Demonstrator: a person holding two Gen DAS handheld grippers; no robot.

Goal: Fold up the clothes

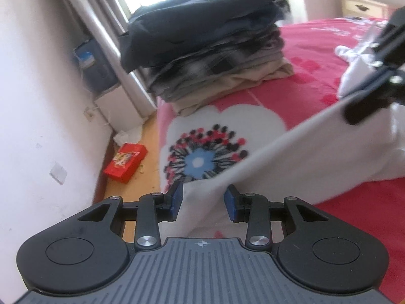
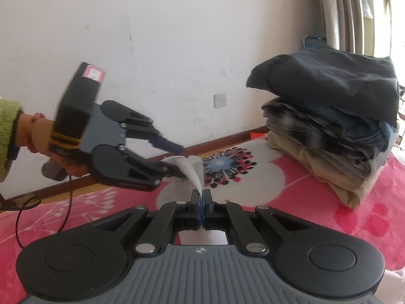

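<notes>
A white garment (image 1: 298,152) hangs stretched above the pink bed (image 1: 303,45). My left gripper (image 1: 204,202) is open, with the garment's corner lying loose between its blue pads. In the right wrist view the left gripper (image 2: 178,159) is open around a white fold (image 2: 189,167). My right gripper (image 2: 201,202) is shut on the white garment's edge, and it shows at the right of the left wrist view (image 1: 372,81).
A tall stack of folded dark, plaid and beige clothes (image 1: 202,50) stands on the bed's far corner (image 2: 334,116). A red box (image 1: 125,163) lies on the wooden floor by the white wall. A nightstand (image 1: 362,5) stands behind.
</notes>
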